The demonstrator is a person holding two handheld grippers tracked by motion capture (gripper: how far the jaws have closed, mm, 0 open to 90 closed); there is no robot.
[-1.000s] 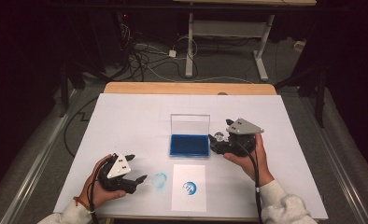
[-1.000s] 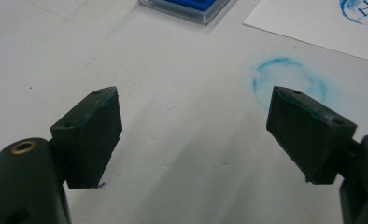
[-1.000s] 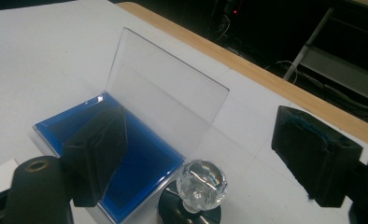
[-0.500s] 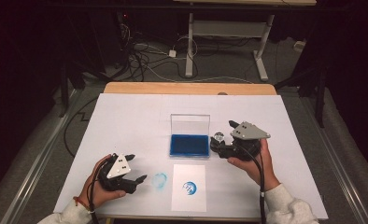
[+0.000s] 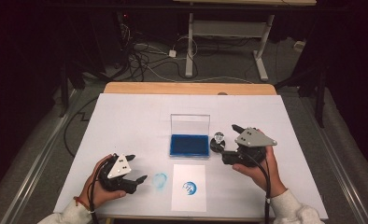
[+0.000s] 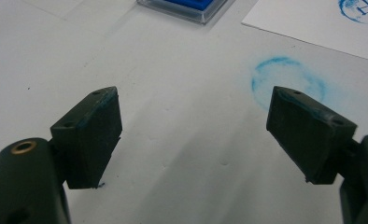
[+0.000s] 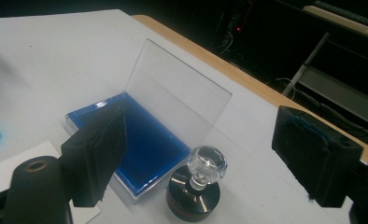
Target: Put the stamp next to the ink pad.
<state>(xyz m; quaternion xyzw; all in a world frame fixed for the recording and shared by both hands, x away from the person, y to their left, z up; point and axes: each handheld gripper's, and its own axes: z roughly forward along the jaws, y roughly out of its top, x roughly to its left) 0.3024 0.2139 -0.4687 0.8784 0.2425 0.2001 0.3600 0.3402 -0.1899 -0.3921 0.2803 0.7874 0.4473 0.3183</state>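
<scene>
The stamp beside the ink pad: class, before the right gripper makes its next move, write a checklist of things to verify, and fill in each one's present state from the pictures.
1. The right gripper has its jaws open wide: ok.
2. The stamp stands upright on its round black base, clear knob on top: ok.
3. The stamp sits between the two jaws, which do not touch it: ok.
4. The ink pad has its clear lid raised, blue pad exposed: ok.
5. The paper lies flat and already bears a blue print: ok.
6. The left gripper is open, holding nothing, away from the stamp: ok.
</scene>
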